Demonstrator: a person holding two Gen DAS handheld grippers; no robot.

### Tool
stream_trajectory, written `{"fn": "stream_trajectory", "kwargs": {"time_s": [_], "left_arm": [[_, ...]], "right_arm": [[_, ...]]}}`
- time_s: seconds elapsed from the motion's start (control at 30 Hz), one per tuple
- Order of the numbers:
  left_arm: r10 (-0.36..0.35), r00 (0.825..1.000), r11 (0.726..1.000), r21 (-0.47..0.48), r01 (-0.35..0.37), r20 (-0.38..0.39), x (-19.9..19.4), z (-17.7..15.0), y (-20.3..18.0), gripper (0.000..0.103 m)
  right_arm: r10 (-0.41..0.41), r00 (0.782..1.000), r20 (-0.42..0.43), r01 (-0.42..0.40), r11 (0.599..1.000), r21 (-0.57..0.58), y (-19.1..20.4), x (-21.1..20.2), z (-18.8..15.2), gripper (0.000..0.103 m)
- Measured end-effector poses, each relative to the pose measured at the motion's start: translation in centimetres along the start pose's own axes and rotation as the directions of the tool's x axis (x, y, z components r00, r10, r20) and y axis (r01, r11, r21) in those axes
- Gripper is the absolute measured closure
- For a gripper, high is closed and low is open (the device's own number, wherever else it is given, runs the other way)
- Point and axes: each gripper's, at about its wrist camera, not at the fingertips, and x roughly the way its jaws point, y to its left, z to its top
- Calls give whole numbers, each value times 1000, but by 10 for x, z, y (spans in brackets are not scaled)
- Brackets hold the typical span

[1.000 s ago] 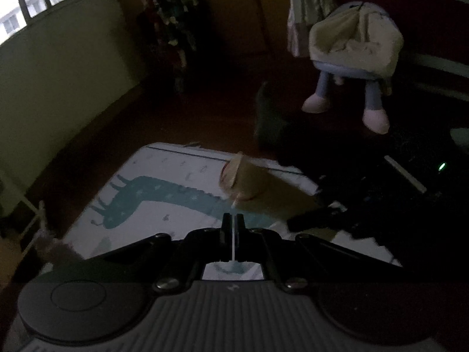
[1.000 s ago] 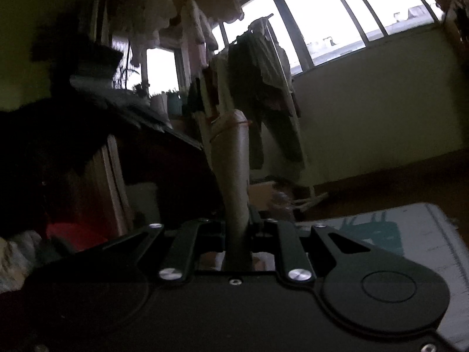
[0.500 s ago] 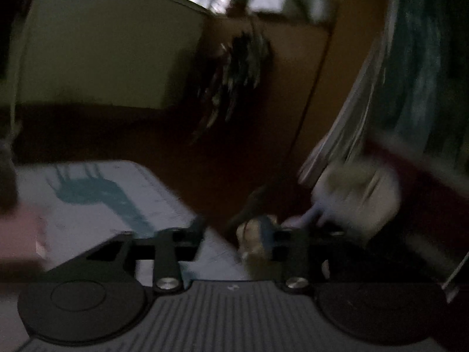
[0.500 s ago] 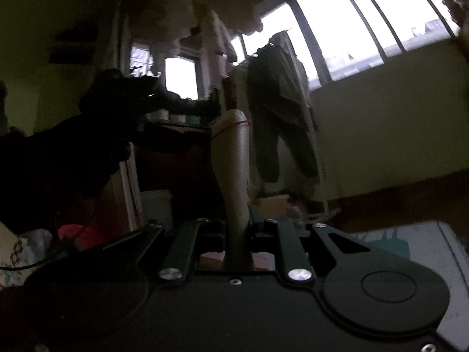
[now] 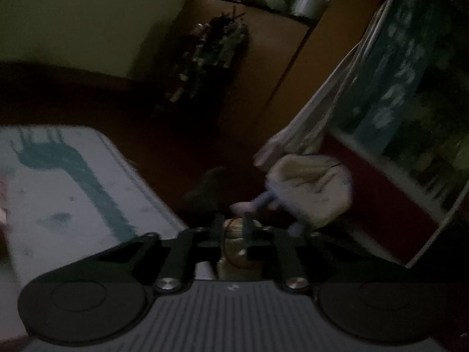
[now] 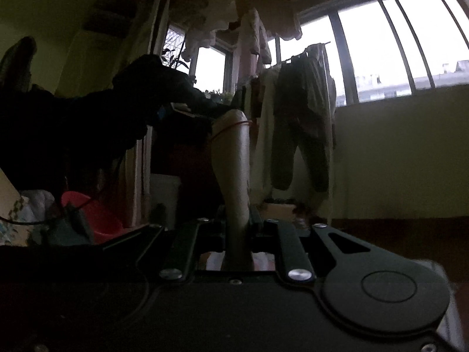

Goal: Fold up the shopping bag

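The shopping bag is tan paper with a red cord handle. In the right wrist view my right gripper (image 6: 238, 220) is shut on a narrow folded part of the bag (image 6: 233, 158), which stands up above the jaws. In the left wrist view my left gripper (image 5: 234, 226) is closed on a bunched bit of the bag (image 5: 236, 245) with its reddish cord. The room is dim and most of the bag is hidden.
A white mat with a teal dinosaur print (image 5: 73, 182) lies at the left. A small stool with a cream cushion (image 5: 310, 187) stands ahead. A red basin (image 6: 96, 214) sits low left, and clothes (image 6: 302, 129) hang by the window.
The left gripper let go of the thin cord, swung right and closed on a bunched part of the bag. The right gripper kept its grip and tilted slightly upward.
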Motion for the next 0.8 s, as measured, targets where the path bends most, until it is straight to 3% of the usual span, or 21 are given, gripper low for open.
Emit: {"fn": "stream_trajectory", "kwargs": {"time_s": [0.1, 0.3, 0.5, 0.67, 0.73, 0.8], "left_arm": [[-76, 997, 996, -43, 77, 28, -4, -3, 4, 98], [-94, 993, 995, -12, 95, 77, -13, -7, -4, 103], [3, 998, 1000, 28, -5, 64, -17, -13, -7, 103], [12, 998, 999, 50, -15, 64, -18, -14, -12, 103], [31, 994, 998, 53, -36, 102, -22, -13, -14, 103], [42, 990, 997, 51, -49, 135, -27, -14, -14, 99]], "right_arm": [[7, 1000, 14, -7, 1000, -23, 1, -5, 4, 90], [48, 996, 69, -45, 998, -39, 2, -18, 16, 90], [56, 995, 88, -54, 998, -29, 0, -20, 19, 90], [62, 995, 80, -61, 998, -14, -1, -20, 15, 90], [70, 994, 81, -72, 997, 20, -4, -20, 15, 90], [86, 991, 100, -98, 987, 130, -14, -19, 12, 90]]}}
